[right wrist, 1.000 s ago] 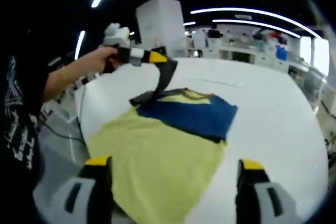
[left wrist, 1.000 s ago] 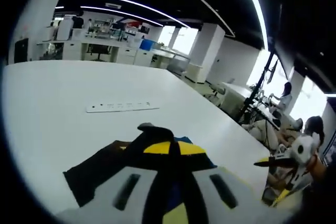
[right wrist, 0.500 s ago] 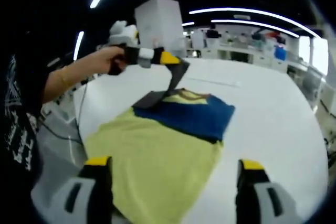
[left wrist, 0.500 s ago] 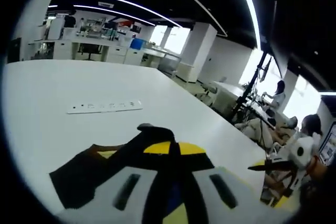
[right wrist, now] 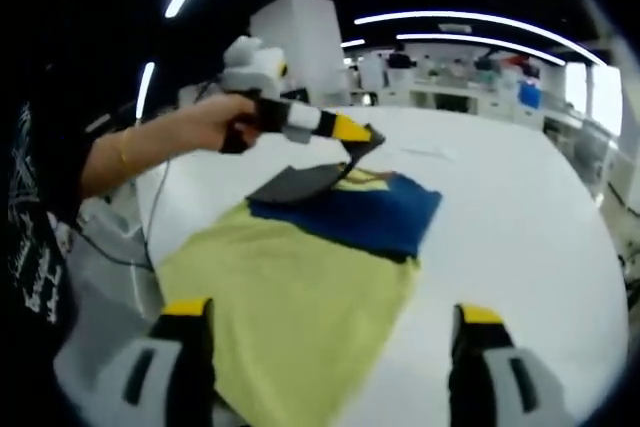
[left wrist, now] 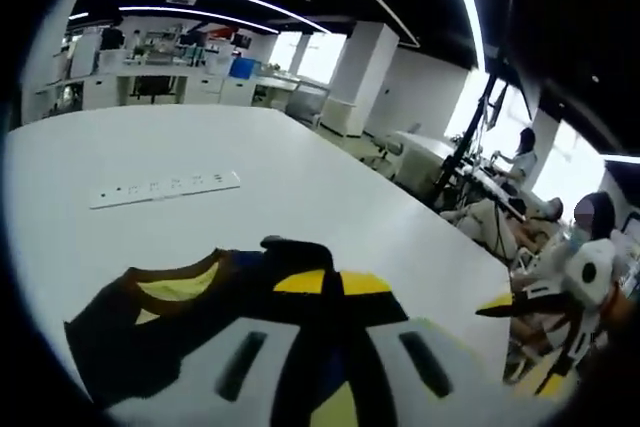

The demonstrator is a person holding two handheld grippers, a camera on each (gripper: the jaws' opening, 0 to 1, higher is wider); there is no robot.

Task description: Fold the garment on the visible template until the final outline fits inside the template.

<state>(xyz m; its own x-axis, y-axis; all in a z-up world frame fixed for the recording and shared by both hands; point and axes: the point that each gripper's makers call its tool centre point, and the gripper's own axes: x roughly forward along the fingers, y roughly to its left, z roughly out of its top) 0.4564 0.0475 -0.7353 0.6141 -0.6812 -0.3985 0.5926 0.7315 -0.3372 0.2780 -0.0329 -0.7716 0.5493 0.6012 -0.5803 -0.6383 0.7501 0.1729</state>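
A shirt lies flat on the white table (right wrist: 520, 217): a yellow body (right wrist: 290, 297) near me, a blue chest panel (right wrist: 370, 212) farther off and a dark sleeve (right wrist: 300, 182). My left gripper (right wrist: 366, 137), held by a person's hand (right wrist: 215, 122), is shut on that sleeve and lifts its edge over the blue panel. In the left gripper view the jaws (left wrist: 332, 282) pinch the dark cloth (left wrist: 130, 332), with the yellow collar (left wrist: 180, 284) just beyond. My right gripper (right wrist: 333, 332) stands open above the yellow hem, holding nothing; it also appears as the right gripper (left wrist: 525, 302) off the table's edge.
A white power strip (left wrist: 165, 189) lies on the table beyond the shirt. The table edge (right wrist: 150, 237) runs close to the person's side. Desks, pillars and seated people (left wrist: 520, 162) fill the room behind.
The left gripper has carried the dark sleeve rightward and lower over the shirt, so the sleeve hangs less steeply. The right gripper has stayed open in place.
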